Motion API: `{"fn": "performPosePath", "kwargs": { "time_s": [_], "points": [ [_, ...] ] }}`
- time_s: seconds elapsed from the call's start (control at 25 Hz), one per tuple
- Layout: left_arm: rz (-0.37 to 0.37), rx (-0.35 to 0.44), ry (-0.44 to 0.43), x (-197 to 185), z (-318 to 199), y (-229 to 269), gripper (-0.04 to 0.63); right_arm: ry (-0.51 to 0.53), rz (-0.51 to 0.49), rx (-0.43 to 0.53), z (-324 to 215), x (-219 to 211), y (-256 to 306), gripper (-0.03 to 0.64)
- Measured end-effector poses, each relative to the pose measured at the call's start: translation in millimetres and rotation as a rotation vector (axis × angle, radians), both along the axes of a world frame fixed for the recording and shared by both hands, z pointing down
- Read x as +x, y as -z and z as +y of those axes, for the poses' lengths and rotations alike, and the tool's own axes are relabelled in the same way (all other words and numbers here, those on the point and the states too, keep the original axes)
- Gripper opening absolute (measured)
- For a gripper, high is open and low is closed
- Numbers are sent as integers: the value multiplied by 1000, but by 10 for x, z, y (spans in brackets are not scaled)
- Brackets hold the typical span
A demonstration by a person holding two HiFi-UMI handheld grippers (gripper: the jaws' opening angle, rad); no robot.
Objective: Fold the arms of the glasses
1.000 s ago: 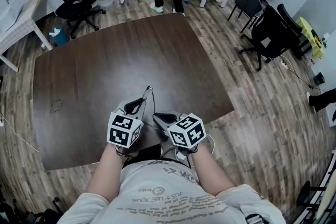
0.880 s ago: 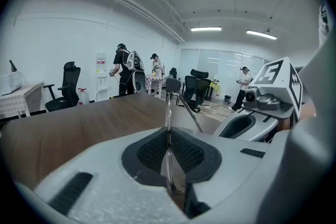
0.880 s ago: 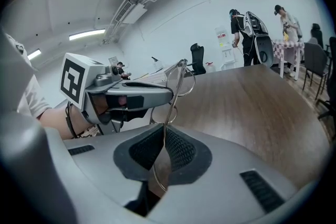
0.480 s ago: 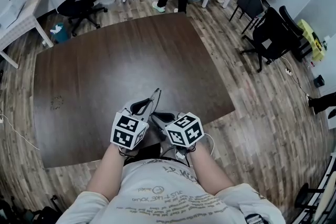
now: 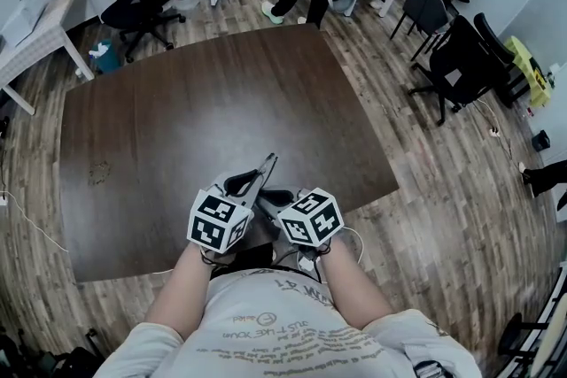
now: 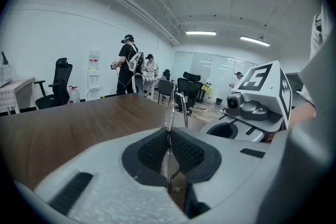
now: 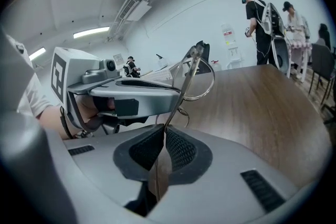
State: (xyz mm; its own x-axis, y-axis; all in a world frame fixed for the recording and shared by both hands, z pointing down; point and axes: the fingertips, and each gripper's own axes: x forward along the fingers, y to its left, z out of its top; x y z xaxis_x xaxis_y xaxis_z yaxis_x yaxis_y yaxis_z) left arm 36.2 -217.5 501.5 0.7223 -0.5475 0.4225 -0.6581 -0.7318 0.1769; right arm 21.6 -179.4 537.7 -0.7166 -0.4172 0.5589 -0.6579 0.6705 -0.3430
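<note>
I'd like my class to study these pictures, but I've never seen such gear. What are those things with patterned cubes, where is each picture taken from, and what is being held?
There is no robot: a person holds a two-jaw gripper in each hand, and the cubes are part of those grippers. The head view comes from a camera on the person's head, looking down on a dark wooden table. The other two views come from cameras riding on the grippers, each looking along its own jaws. The left gripper and right gripper are both shut on thin wire glasses, held up over the table's near edge. Apart from a faint mark, I see nothing lying on the table.
</note>
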Motion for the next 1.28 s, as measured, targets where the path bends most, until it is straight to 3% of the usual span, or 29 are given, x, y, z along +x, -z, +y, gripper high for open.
{"fn": "performPosePath", "kwargs": {
  "time_s": [0.2,0.32,0.48,0.68,1.0,1.28],
  "points": [
    [-14,14,21,-33,-34,-1,34,83,99,96,49,-16,-38,31],
    [-21,26,36,-52,-78,35,34,86,73,115,47,-1,27,138],
    [-23,35,87,-160,-144,39,34,15,39,186,-65,87,205,175],
    [-5,47,186,-365,-268,104,34,-169,-64,301,-183,409,592,186],
    [32,6,322,-590,-351,64,34,-318,-189,275,-45,800,684,184],
    [32,-9,362,-680,-380,32,34,-306,-136,195,157,823,295,184]
  ]
}}
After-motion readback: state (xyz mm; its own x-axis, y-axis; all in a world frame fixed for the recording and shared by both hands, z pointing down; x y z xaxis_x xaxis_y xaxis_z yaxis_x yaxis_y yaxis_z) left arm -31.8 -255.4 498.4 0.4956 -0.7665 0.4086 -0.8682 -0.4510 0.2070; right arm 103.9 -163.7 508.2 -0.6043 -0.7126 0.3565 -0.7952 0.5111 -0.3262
